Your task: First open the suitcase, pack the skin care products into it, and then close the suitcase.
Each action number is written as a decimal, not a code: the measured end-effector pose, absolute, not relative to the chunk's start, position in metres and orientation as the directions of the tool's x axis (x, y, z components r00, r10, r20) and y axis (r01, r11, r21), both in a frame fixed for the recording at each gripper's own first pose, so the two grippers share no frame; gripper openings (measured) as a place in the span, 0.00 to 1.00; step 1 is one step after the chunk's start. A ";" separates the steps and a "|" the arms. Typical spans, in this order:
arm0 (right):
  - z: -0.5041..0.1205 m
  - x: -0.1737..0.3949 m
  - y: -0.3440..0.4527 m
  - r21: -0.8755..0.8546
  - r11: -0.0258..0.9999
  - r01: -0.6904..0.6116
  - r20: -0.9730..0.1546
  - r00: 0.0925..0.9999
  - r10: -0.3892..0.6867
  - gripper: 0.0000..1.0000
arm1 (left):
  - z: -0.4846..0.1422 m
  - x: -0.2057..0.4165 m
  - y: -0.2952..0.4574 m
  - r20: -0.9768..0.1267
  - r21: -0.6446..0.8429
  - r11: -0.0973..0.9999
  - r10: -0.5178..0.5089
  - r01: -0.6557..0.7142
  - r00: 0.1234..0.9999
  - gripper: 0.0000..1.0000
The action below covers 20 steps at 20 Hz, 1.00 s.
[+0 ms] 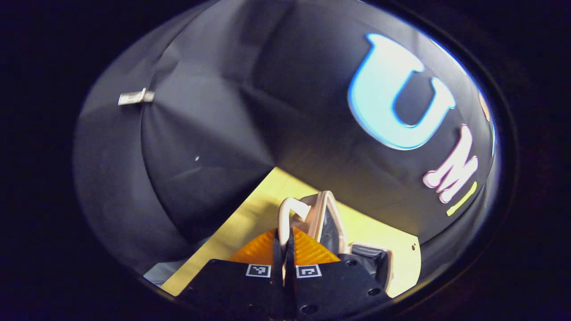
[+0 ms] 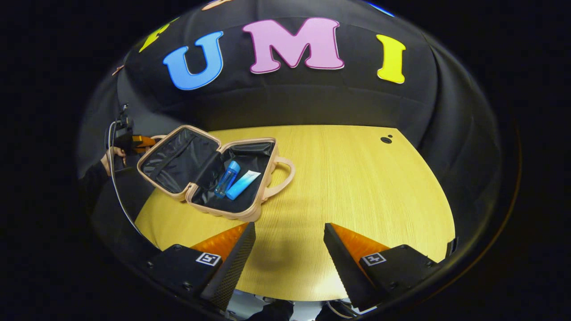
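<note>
Suitcase (image 1: 328,218) seen edge-on in the left gripper view, just beyond the left gripper (image 1: 284,249), with the lid's handle (image 1: 290,211) looped over the fingertips. Fingers pinched almost together on that handle, so apparently clamped on it. Lid standing tilted, bench (image 1: 250,223) showing yellow to the left and right of it.

Risk here, as a judgement: thin, smooth handle could slide out of the pinch while the lid swings, dropping the lid hard or leaving it half open; pulling sideways rather than along the hinge arc could drag the whole light case across the bench.

Right gripper view: suitcase (image 2: 209,178) open at far left of the bench (image 2: 357,178), lid propped up on its left side, base lying flat with its own handle (image 2: 281,176) poking right. Inside the base, a blue bottle (image 2: 226,179) and a pale blue tube (image 2: 243,184) side by side, long axes roughly parallel, slanting from near-left to far-right; bottle cap at the far end, tube's flat white end also far. Left gripper (image 2: 134,143), held by a hand (image 2: 111,158), at the lid's far-left edge. Right gripper (image 2: 290,249) wide open, empty, hovering near, well apart from the case.

Further risk: closing lid could catch on the far ends of the bottle or tube if either rides up against the wall.
</note>
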State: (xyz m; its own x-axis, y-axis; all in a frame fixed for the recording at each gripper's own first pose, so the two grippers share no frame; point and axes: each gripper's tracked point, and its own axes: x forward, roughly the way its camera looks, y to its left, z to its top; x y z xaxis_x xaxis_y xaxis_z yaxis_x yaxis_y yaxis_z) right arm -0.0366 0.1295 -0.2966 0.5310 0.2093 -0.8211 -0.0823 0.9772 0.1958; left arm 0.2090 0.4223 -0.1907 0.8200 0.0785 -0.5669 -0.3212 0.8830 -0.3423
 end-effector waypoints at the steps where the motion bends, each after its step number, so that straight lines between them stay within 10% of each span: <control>1: -0.293 -0.032 0.122 0.202 0.976 -0.085 -0.813 0.541 0.216 0.98 | -0.168 0.210 0.396 -0.548 -0.321 0.904 0.066 -0.282 0.834 0.06; 9: -0.267 -0.006 0.056 0.244 0.967 -0.077 -0.746 0.622 0.238 0.98 | -0.110 0.209 0.165 -0.492 -0.221 0.974 -0.066 -0.052 0.868 0.06; 20: -0.227 0.006 -0.045 0.262 0.949 -0.174 -0.622 0.722 0.304 0.98 | -0.292 0.199 -0.042 -0.705 -0.206 0.976 -0.096 -0.073 0.703 0.06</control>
